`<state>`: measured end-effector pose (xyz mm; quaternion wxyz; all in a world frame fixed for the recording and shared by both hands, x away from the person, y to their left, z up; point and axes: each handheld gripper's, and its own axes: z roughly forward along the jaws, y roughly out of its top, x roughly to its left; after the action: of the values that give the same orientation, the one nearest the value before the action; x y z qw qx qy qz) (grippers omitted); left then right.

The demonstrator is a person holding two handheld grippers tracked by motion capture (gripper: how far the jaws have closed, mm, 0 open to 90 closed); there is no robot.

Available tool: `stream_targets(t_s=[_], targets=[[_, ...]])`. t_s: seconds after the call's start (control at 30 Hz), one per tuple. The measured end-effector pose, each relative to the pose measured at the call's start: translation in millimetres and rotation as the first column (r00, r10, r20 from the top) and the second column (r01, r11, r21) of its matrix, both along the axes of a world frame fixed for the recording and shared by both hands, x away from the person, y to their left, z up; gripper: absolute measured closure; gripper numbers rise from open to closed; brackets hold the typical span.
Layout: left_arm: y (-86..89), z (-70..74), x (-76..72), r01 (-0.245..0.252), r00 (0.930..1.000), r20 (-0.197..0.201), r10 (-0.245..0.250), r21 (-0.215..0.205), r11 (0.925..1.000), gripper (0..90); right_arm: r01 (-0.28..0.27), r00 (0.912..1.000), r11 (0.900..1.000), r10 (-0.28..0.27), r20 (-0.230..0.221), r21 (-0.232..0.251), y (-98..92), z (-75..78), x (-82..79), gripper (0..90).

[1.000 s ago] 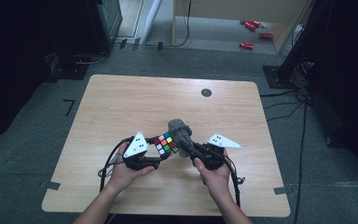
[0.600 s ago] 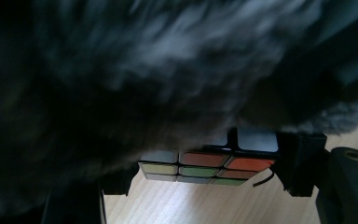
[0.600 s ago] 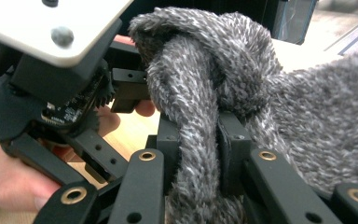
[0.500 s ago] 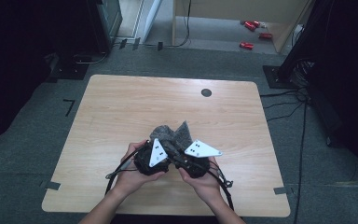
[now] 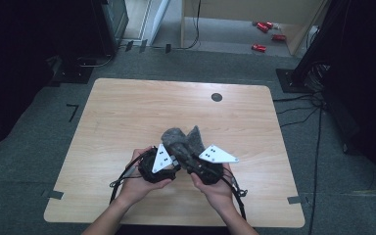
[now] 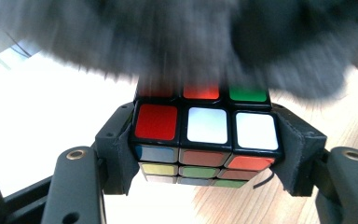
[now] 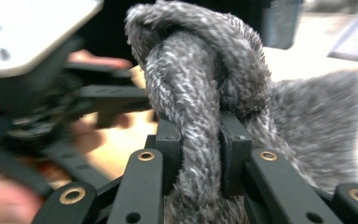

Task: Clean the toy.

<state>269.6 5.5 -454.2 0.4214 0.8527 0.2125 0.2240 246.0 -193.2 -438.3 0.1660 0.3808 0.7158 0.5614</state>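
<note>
both forearms were bare, with no sleeve worn. the left gripper (image 5: pixel 157 166) and the right gripper (image 5: pixel 206 166) each had a black body topped by a pale grey three-cornered plate with small dark dots. black cables trailed from both. their black jaw links carried brass-coloured rivets, and the pads were matte black.

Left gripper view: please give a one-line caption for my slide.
Left gripper clamps a puzzle cube under a grey cloth.
</note>
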Motion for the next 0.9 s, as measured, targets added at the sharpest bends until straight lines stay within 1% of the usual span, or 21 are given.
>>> stream_targets(t_s=[0.07, 0.1, 0.13, 0.17, 0.23, 0.27, 0.3, 0.33, 0.37, 0.4, 0.43, 0.5, 0.57, 0.6, 0.63, 0.7, 0.73, 0.77, 0.8, 0.83, 0.9], targets=[[2.9, 0.6, 2.1, -0.003, 1.0000, -0.009, 0.003, -0.016, 0.9999, 34.9, 0.037, 0.9992, 0.999, -0.037, -0.012, 0.008, -10.0, 1.0, 3.9, 74.5], [4.2, 1.0, 3.0, -0.006, 0.9999, -0.013, 0.005, -0.023, 0.9997, 34.9, 0.042, 0.9989, 0.999, -0.042, -0.021, 0.012, -13.0, 1.3, 4.4, 74.7], [4.7, 1.4, 3.6, -0.008, 0.9999, -0.014, 0.008, -0.023, 0.9997, 34.9, 0.039, 0.9991, 0.999, -0.038, -0.019, 0.014, -13.1, 1.7, 3.3, 74.7], [4.5, 1.4, 4.1, -0.009, 0.9998, -0.020, 0.008, -0.023, 0.9997, 34.9, 0.029, 0.9996, 1.000, -0.029, -0.006, 0.002, -10.2, 2.2, 0.9, 74.7], [2.0, 0.3, 3.3, -0.002, 0.9997, -0.024, 0.002, -0.018, 0.9998, 34.8, -0.002, 0.9998, 0.999, 0.002, 0.019, -0.039, 1.4, 3.3, -5.9, 74.6], [0.0, -0.2, 2.0, 0.004, 0.9997, -0.024, -0.004, -0.015, 0.9999, 34.9, -0.034, 0.9992, 0.998, 0.034, 0.019, -0.048, 7.8, 3.0, -8.6, 74.5], [-1.6, -0.3, 0.7, 0.010, 0.9998, -0.017, -0.010, -0.002, 0.9999, 34.9, -0.054, 0.9983, 0.997, 0.055, 0.020, -0.064, 14.0, 2.2, -10.6, 74.4], [-2.0, 0.0, 0.1, 0.012, 0.9999, -0.010, -0.012, 0.006, 0.9999, 34.8, -0.051, 0.9980, 0.995, 0.054, 0.031, -0.086, 17.9, 1.6, -12.1, 74.4], [-1.8, 0.3, 0.3, 0.008, 0.9998, -0.016, -0.008, -0.012, 0.9999, 34.9, -0.046, 0.9981, 0.995, 0.049, 0.036, -0.085, 18.1, 1.6, -11.6, 74.3], [0.0, 1.3, 1.4, 0.010, 0.9996, -0.026, -0.011, -0.029, 0.9995, 34.9, -0.046, 0.9985, 0.997, 0.047, 0.028, -0.059, 14.8, 2.0, -8.9, 74.3], [2.0, 2.2, 2.4, 0.007, 0.9994, -0.032, -0.008, -0.041, 0.9991, 34.9, -0.032, 0.9993, 0.999, 0.033, 0.019, -0.032, 9.5, 2.9, -5.7, 74.3], [6.2, 3.7, 4.6, 0.003, 0.9991, -0.043, -0.005, -0.061, 0.9981, 34.9, 0.021, 0.9996, 1.000, -0.021, 0.020, -0.014, -2.0, 5.8, -1.3, 74.2], [8.5, 5.1, 5.5, 0.000, 0.9988, -0.048, -0.004, -0.077, 0.9970, 34.9, 0.031, 0.9995, 1.000, -0.031, 0.012, 0.000, -8.1, 8.4, -0.6, 74.3], [7.8, 5.4, 5.3, 0.002, 0.9989, -0.047, -0.005, -0.073, 0.9973, 34.9, 0.021, 0.9996, 1.000, -0.021, 0.017, -0.002, -7.0, 9.0, -2.1, 74.2], [6.2, 4.8, 4.5, 0.004, 0.9990, -0.044, -0.007, -0.071, 0.9975, 34.9, 0.003, 0.9996, 1.000, -0.002, 0.027, -0.017, -3.1, 9.2, -4.6, 74.2], [2.6, 3.4, 3.0, 0.016, 0.9986, -0.049, -0.019, -0.066, 0.9977, 34.9, -0.053, 0.9978, 0.998, 0.055, 0.037, -0.045, 8.7, 7.6, -9.6, 73.6], [1.4, 3.1, 2.2, 0.019, 0.9988, -0.045, -0.021, -0.056, 0.9982, 34.9, -0.066, 0.9968, 0.996, 0.069, 0.041, -0.062, 13.8, 6.7, -11.3, 73.3], [1.4, 3.2, 2.2, 0.017, 0.9989, -0.043, -0.020, -0.056, 0.9983, 34.9, -0.061, 0.9967, 0.995, 0.064, 0.049, -0.077, 16.2, 6.3, -11.8, 73.3], [2.6, 3.7, 3.0, 0.018, 0.9986, -0.049, -0.021, -0.065, 0.9978, 34.9, -0.057, 0.9974, 0.996, 0.059, 0.041, -0.064, 15.1, 6.6, -10.2, 73.3], [4.1, 4.3, 4.0, 0.016, 0.9984, -0.052, -0.020, -0.073, 0.9972, 34.9, -0.053, 0.9981, 0.998, 0.054, 0.029, -0.036, 10.6, 7.0, -6.8, 73.4], [6.8, 4.4, 5.4, 0.011, 0.9982, -0.059, -0.016, -0.078, 0.9969, 34.9, -0.003, 1.0000, 1.000, 0.003, 0.009, 0.008, -1.4, 8.2, -0.4, 73.4]])
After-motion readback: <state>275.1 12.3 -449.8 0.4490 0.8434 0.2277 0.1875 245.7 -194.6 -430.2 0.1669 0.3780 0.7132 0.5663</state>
